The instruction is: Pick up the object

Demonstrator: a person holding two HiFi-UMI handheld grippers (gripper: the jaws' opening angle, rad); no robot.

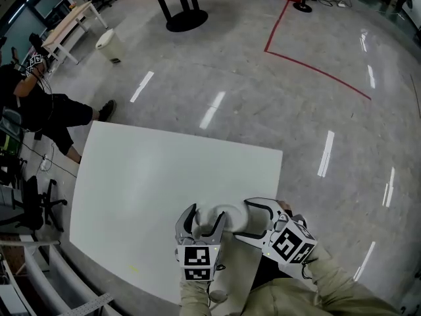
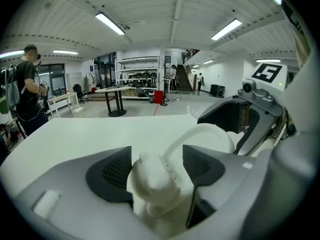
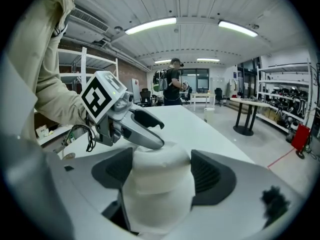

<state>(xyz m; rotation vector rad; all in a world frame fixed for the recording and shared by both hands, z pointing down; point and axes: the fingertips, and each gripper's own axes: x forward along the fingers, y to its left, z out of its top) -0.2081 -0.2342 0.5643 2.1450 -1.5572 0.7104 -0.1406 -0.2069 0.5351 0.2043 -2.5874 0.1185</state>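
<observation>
Left gripper view: the left hand-held gripper [image 2: 157,168] has its jaws set wide. The knobbed end of the white object [image 2: 151,181] sits between them. The knob lies close against the pads, but no squeeze is evident, so the jaws are judged to be apart around it rather than clamped.

A thin white loop [image 2: 197,133] rises from the knob and arcs away from this gripper toward the other one.

Right gripper view: the right hand-held gripper [image 3: 161,170] also has its jaws well apart. The rounded white body of the same object fills most of the gap between them. No firm pinch is visible there either.

Head view: the two grippers meet nose to nose over the object, one at each end. It appears to rest on the white tabletop [image 1: 151,170], directly beneath the jaws and near the edge closest to the person.

Finding: the step in hand is judged to be the grasp itself. The object is bracketed but not secured or lifted.

Requirement for the next move: both pairs of jaws should close onto their ends until the pads bear. The knob should be centred in the left pair, clear of the loop. Both grippers should then rise together and level so the body does not slip or twist.
</observation>
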